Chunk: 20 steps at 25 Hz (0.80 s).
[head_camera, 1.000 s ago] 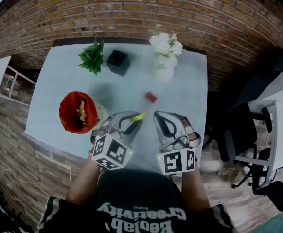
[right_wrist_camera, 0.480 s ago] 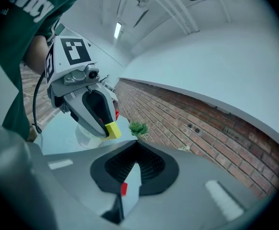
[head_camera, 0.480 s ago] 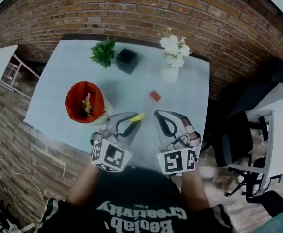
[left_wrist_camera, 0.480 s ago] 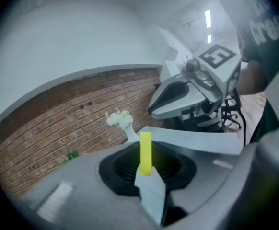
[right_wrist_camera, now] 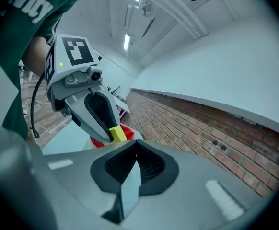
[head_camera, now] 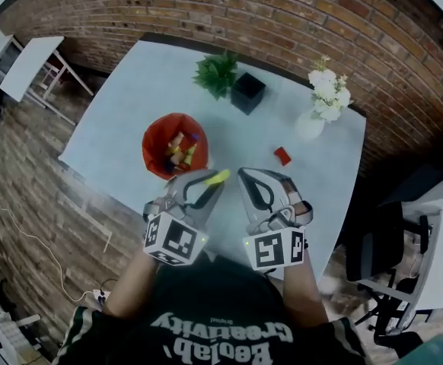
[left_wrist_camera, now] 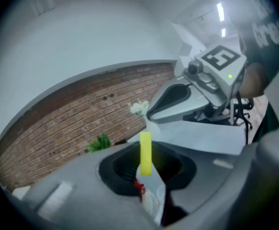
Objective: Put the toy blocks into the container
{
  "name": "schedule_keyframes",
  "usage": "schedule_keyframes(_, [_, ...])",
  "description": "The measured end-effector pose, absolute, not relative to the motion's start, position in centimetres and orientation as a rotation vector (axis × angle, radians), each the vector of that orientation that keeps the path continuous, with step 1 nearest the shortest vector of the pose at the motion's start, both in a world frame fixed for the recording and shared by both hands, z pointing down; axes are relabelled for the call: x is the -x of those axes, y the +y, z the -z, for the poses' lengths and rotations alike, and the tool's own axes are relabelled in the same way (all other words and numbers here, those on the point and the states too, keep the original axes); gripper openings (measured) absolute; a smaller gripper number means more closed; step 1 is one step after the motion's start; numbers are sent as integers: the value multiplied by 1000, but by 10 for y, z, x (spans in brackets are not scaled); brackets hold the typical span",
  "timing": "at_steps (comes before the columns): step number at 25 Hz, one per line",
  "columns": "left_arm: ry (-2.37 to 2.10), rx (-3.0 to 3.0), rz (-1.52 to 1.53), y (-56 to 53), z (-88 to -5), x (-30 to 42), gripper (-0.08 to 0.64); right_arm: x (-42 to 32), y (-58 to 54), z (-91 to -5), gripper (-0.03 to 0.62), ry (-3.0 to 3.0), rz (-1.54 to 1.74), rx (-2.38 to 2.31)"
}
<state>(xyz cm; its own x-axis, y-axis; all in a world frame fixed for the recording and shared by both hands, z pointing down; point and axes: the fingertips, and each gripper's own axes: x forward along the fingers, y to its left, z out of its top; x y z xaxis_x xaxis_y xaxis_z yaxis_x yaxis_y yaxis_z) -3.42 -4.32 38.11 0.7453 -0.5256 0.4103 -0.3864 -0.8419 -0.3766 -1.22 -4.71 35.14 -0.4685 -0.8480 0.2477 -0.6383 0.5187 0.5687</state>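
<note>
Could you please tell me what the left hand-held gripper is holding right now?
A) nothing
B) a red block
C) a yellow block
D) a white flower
C: in the left gripper view, the left hand-held gripper has its jaws shut on a yellow block; the red block lies on the table.

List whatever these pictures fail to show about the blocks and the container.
- Blocks in the red container: head view, too small to count.
- Container, left gripper view: only a red sliver shows past the left gripper.
- Red block: head view only, too small for its shape.
</note>
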Motion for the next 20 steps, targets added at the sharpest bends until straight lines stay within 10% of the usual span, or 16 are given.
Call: schedule_keyframes(20, [1009, 2625, 849, -95, -393, 135, 77, 99, -80, -355, 8, -2320, 577, -1053])
